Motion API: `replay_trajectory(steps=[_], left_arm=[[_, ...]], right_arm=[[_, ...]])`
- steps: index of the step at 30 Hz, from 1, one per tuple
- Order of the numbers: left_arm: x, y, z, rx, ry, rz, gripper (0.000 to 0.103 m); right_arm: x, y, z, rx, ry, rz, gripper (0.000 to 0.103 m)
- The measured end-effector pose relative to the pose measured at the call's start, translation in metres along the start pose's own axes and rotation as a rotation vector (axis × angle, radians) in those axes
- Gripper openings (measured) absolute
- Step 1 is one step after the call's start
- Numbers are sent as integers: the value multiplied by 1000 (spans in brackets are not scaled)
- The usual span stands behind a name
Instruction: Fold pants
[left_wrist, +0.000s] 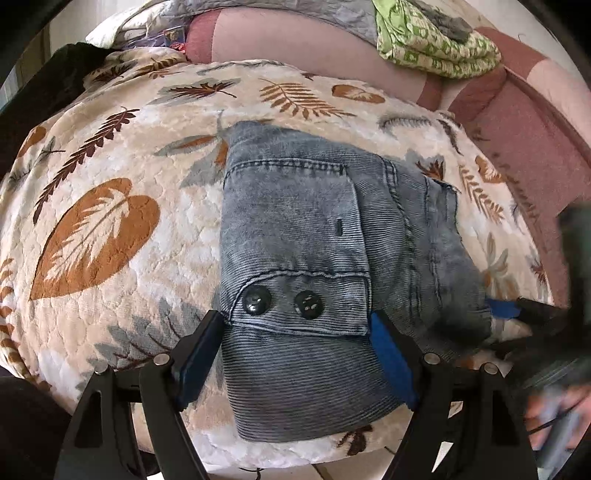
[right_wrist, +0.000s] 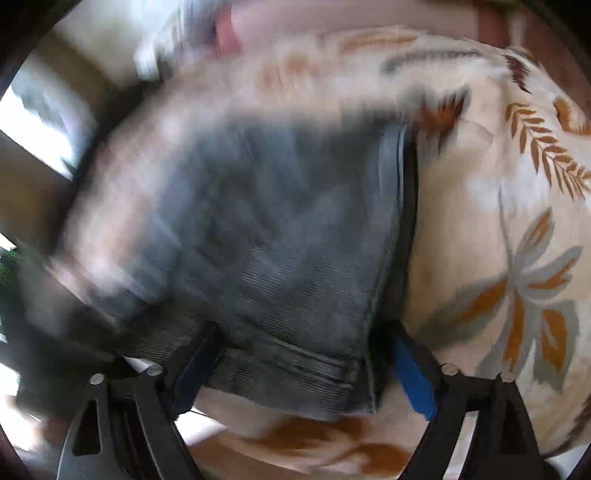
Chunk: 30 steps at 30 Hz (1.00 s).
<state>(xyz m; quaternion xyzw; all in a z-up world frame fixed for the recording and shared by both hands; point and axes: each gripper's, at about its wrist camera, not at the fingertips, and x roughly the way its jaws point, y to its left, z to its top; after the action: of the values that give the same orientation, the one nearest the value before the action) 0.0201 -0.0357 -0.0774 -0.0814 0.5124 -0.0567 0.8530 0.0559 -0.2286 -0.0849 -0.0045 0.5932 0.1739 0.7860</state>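
The left gripper (left_wrist: 295, 343) and right gripper (right_wrist: 303, 373) both hang released over the folded pants (left_wrist: 314, 266) near the blanket's (left_wrist: 110, 155) front edge, apparently having let go so the fold lies undisturbed.

Ahead of our tongs we see a leaf-patterned blanket (left_wrist: 110, 206); beyond it, a pink sofa (left_wrist: 517, 122) carrying green patterned cloth (left_wrist: 432, 40).

Leaf-print blanket (left_wrist: 122, 155) over bed, folded grey pants (left_wrist: 306, 229) on it
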Motion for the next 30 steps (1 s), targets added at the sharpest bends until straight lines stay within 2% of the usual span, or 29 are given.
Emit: replay_trajectory(steps=[2, 3, 5, 8, 10, 12, 14, 15, 16, 18, 20, 21, 22, 23, 24, 27, 30], left_arm=[[-3, -1, 0, 14, 1, 2, 81], [-6, 2, 1, 16, -5, -10, 81], [-17, 10, 10, -13, -34, -60, 81], [-28, 30, 28, -72, -78, -115, 81], [-23, 48, 40, -131, -65, -147, 81], [-5, 63, 50, -195, -9, -206, 81], [13, 67, 56, -221, 50, -249, 81], [18, 65, 56, -221, 61, -253, 81], [22, 63, 56, -214, 70, -248, 81], [31, 58, 54, -208, 100, -260, 81], [33, 56, 51, -211, 86, -259, 81], [32, 54, 51, -205, 81, -257, 81], [32, 53, 51, -200, 77, -257, 76], [33, 52, 52, -194, 76, -253, 66], [34, 51, 52, -187, 76, -232, 63], [33, 50, 52, -171, 61, -188, 48], [26, 45, 50, -122, 38, -147, 38]], right_arm=[[-12, 1, 1, 15, -25, 19, 97], [-23, -1, 4, 35, -38, 58, 97], [-47, -14, 10, 76, -89, 114, 97], [-70, -51, 24, 192, -132, 260, 97], [-66, -77, 30, 274, -131, 352, 97], [-42, -98, 37, 351, -70, 458, 97], [-20, -101, 34, 378, -25, 536, 97], [-8, -96, 38, 382, -5, 545, 97], [5, -94, 38, 387, 20, 553, 97], [12, -90, 37, 380, 0, 559, 98], [16, -83, 44, 353, 4, 537, 96], [15, -79, 42, 343, 10, 514, 88], [20, -76, 49, 337, 18, 503, 76], [26, -71, 53, 328, 28, 479, 70], [26, -64, 51, 308, 32, 433, 64], [30, -56, 53, 271, 18, 344, 58], [21, -41, 50, 203, -8, 270, 44]])
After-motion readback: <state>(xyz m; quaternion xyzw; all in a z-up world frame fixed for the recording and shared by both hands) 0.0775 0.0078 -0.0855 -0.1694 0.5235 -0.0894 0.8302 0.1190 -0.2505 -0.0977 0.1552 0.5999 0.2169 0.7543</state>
